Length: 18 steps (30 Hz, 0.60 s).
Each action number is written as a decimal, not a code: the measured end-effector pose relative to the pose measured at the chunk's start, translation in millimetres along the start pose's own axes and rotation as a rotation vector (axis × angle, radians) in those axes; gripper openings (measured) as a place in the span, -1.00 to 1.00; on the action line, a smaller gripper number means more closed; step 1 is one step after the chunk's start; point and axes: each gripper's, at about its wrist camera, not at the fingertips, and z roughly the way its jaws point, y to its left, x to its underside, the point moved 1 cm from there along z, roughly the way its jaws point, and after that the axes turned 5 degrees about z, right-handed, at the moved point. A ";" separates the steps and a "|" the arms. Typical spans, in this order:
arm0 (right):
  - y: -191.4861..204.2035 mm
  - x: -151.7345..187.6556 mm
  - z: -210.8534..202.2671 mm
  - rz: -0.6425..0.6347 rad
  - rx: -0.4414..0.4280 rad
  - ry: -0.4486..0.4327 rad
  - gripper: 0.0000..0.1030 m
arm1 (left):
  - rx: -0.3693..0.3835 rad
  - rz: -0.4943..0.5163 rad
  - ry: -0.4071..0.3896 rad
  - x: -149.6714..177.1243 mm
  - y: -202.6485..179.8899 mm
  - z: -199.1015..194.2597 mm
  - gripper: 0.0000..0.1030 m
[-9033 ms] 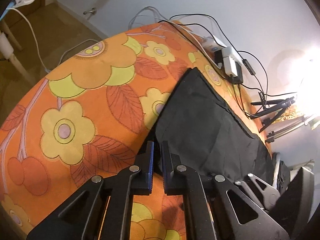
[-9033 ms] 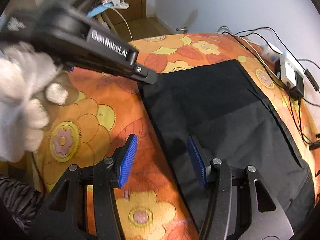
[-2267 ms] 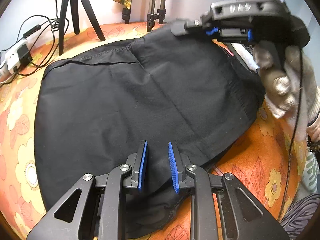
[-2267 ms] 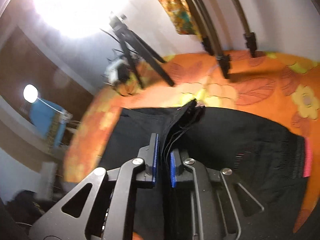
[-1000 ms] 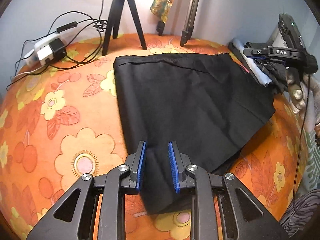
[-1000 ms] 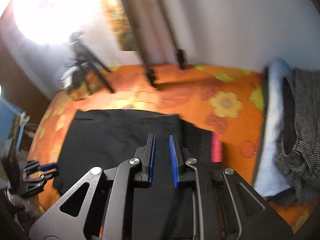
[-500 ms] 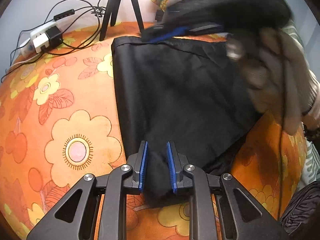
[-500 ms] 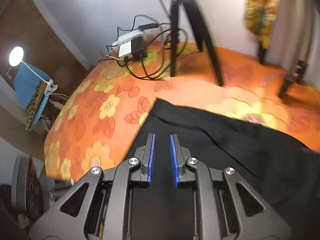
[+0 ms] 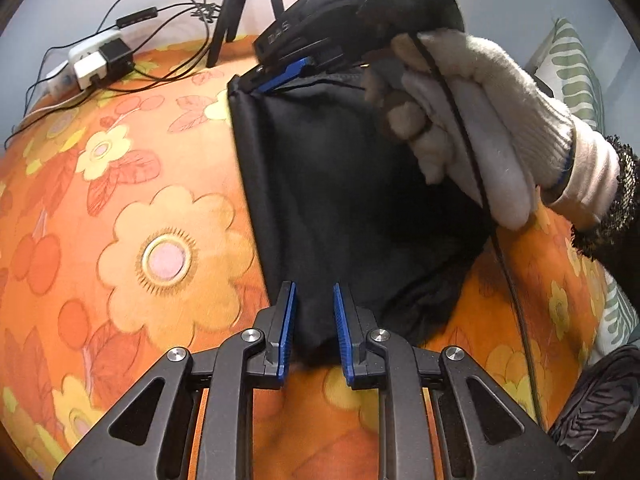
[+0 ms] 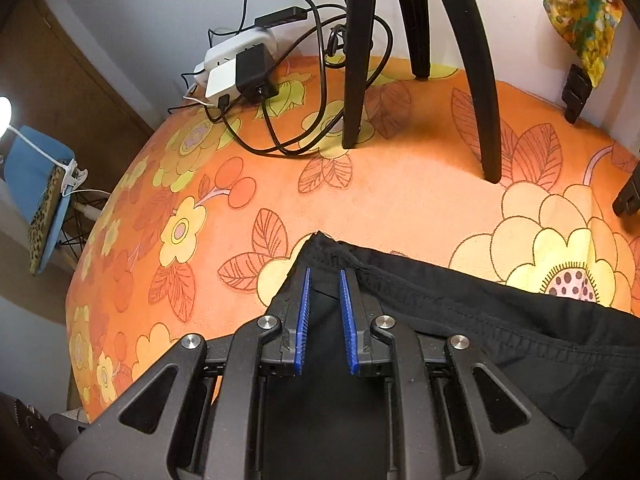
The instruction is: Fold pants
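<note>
**Fold Pants: Corner Grip Stage**

The pants [image 9: 340, 200] lie partly folded on the orange floral bed cover [image 9: 120, 220], a dark panel running from the near edge of the cover toward the tripod [image 10: 356, 60] at the wall. No containers are in view.

Left hand-held gripper [image 9: 314, 332]: positioned at the pants corner farthest from the tripod. The jaws stand narrowly apart with black fabric bunched between the blue pads; the grip appears closed on the cloth.

Right hand-held gripper [image 10: 324, 316]: positioned at the pants corner nearest the tripod, held by a gloved hand [image 9: 480, 120]. The jaws stand narrowly apart. The hemmed corner lies between the pads, and the pads appear to pinch it, though contact is not fully visible.

Step in hand, as judged: both corners along one edge of the pants are secured for the next fold.

Next move, as judged: lift both corners together, keep the edge taut, carry it across the panel to the opposite edge, align the edges, then release.
</note>
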 end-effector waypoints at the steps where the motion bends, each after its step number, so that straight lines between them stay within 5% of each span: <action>1: 1.8 1.4 -6.9 0.003 0.005 -0.004 -0.70 | 0.004 -0.010 0.000 2.6 2.2 -3.5 -0.65; 8: 17.4 45.1 -80.8 -0.042 -0.052 -0.036 -0.68 | 0.053 -0.168 -0.034 8.1 34.0 -27.7 -0.65; 12: 32.2 100.3 -113.4 -0.100 -0.042 -0.054 -0.04 | 0.067 -0.193 -0.048 -3.5 44.3 -28.4 -0.64; 18: 63.8 163.5 -110.6 -0.199 -0.003 -0.010 -0.02 | 0.107 -0.210 -0.046 -35.1 55.7 -17.1 -0.57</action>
